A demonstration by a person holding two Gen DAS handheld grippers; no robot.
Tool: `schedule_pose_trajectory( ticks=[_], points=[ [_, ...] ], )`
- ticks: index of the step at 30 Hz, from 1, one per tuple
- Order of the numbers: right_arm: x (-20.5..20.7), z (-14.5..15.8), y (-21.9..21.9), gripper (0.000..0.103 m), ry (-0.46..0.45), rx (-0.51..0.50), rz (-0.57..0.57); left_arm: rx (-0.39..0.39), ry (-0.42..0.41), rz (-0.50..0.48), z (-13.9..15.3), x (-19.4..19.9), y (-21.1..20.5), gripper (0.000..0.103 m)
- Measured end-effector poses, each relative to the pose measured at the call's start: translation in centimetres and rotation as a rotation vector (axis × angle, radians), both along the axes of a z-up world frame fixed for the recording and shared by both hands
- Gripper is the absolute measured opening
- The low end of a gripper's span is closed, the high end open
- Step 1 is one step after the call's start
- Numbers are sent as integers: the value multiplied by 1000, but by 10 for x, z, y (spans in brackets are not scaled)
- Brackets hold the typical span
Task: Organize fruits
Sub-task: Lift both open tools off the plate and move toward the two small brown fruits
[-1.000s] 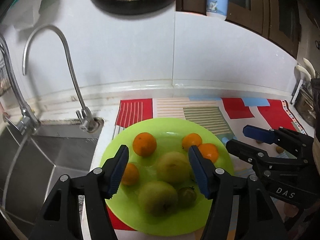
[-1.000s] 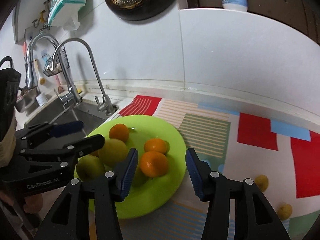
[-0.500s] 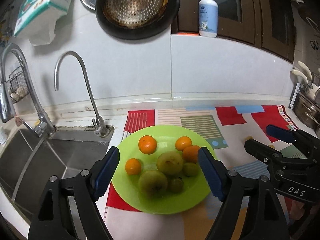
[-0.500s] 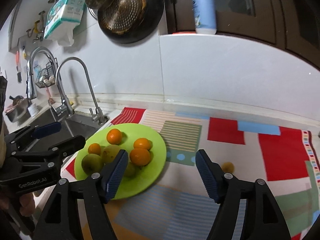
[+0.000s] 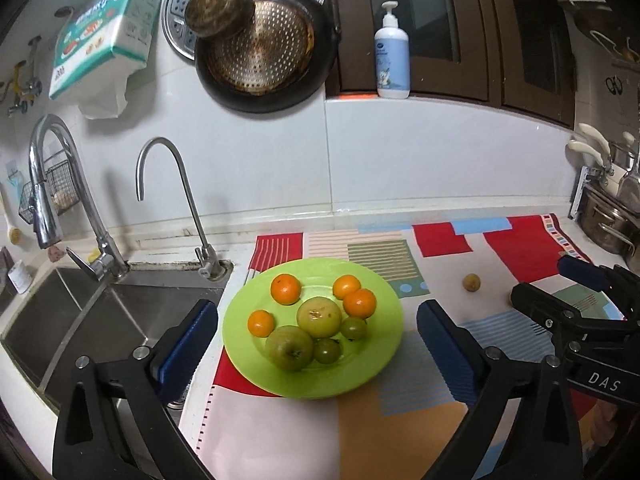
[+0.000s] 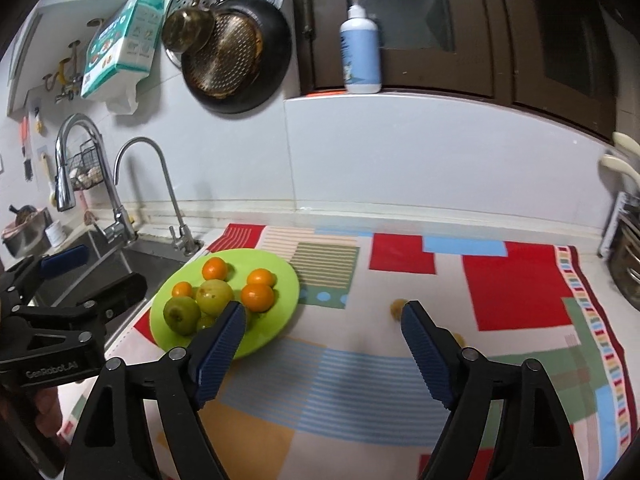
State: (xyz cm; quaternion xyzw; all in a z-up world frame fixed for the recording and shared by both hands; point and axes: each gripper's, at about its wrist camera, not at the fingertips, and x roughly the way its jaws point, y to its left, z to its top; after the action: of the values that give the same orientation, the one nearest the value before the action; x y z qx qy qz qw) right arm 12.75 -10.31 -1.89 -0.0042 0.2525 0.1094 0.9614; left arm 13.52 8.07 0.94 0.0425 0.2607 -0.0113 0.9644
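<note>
My left tool (image 5: 316, 344) is wide open with nothing in it, and its jaws have just been opening. My right tool (image 6: 322, 338) is open and empty too, and its jaws have just been opening as well. Both hang above the counter (image 5: 280, 432), over the bright mat (image 6: 360, 380). Just past my left tool sits the green plate (image 5: 372, 376) with the fruit already on it: four small oranges (image 5: 285, 289), two big green fruits (image 5: 319, 317) and two little green ones (image 5: 327, 351). That pile looks tidy, so I think I should leave it alone. A bit farther out on the mat, well apart from the plate, lies a small yellow-brown fruit (image 6: 398, 308), close to the tip of my right tool's finger. I think that is the one to get next. It is little and round, so it may roll. I should come down from above, put one jaw on each side, and squeeze slowly. Another small fruit seems to hide behind my right tool, but I cannot see it well. Far back are the sink (image 5: 100, 312) and the white wall (image 6: 400, 152).
</note>
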Motion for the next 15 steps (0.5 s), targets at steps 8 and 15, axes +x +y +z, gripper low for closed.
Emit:
schedule_pose_trajectory(
  ticks=[8, 15],
  points=[
    [-23, 7, -25, 84, -19, -19, -65, -25, 24, -24, -2, -8, -23, 103],
    [-34, 11, -52, 84, -34, -39, -108, -12, 1, -65, -1, -10, -51, 103]
  ],
)
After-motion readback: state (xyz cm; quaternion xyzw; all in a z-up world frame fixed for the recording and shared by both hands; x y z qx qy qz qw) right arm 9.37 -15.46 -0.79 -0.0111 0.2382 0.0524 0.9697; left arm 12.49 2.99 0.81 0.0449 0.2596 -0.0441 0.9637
